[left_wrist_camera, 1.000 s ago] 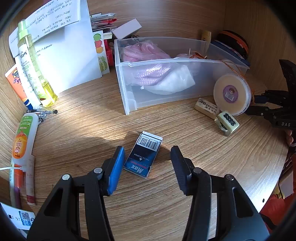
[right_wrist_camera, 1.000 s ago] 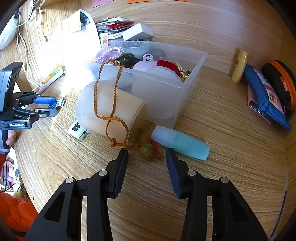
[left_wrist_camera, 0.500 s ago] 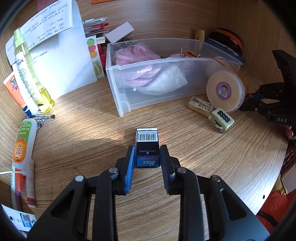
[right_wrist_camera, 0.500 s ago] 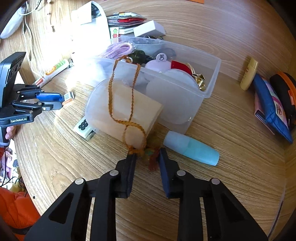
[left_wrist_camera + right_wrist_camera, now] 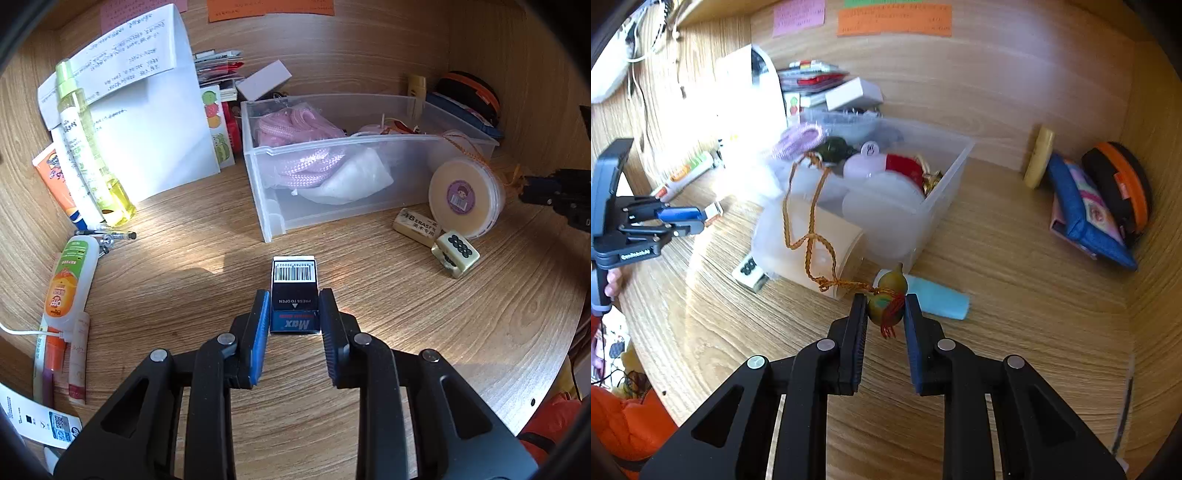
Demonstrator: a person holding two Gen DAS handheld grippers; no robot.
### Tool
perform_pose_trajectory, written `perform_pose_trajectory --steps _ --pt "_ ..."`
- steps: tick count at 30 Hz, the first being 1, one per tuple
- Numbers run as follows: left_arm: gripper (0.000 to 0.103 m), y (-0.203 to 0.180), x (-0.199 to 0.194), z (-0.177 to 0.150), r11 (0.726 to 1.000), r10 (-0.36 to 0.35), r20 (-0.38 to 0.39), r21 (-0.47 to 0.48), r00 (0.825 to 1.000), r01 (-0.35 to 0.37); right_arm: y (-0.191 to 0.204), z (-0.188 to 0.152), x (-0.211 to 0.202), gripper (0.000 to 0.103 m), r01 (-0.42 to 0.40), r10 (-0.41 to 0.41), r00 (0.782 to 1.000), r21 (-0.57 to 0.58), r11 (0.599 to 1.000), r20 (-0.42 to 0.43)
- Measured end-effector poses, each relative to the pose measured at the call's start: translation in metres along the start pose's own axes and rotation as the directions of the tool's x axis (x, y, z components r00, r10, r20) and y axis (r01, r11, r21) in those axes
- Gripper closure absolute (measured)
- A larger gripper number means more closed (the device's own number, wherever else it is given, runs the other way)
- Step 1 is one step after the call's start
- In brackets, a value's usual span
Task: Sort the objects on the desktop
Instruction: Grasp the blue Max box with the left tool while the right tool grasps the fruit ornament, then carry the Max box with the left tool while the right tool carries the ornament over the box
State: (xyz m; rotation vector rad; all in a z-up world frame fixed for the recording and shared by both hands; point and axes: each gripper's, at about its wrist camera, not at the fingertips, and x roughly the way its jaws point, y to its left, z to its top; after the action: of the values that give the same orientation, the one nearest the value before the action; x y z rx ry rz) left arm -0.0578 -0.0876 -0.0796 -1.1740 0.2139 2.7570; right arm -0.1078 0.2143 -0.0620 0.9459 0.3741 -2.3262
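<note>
One clear bin [image 5: 369, 206] on counter [image 5: 184, 266]; one eraser [image 5: 416, 227]; one tile [image 5: 457, 253]. Left hand-held gripper [image 5: 294, 314] nearly closed, pinching staple box [image 5: 294, 291] on counter; right hand-held gripper [image 5: 885, 308] closing, pinching gourd charm [image 5: 886, 299] beside bin.

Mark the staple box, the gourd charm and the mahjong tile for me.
staple box [image 5: 294, 291], left wrist view, on its black top face.
gourd charm [image 5: 886, 301], right wrist view, on its rounded body.
mahjong tile [image 5: 458, 246], left wrist view, on its dotted face.
</note>
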Motion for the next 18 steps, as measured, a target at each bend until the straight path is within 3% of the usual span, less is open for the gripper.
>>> perform_pose_trajectory --steps 9,18 --pt "0.077 -0.001 -0.021 0.012 0.998 -0.022 0.072 -0.060 0.997 0.026 0.004 0.024 -0.032 0.085 0.064 -0.059 0.989 -0.033 0.997 0.138" --pt "0.077 -0.002 -0.052 0.033 0.994 -0.047 0.207 -0.091 0.977 0.067 0.005 0.046 -0.043 0.085 0.068 -0.060 0.977 -0.032 0.997 0.204"
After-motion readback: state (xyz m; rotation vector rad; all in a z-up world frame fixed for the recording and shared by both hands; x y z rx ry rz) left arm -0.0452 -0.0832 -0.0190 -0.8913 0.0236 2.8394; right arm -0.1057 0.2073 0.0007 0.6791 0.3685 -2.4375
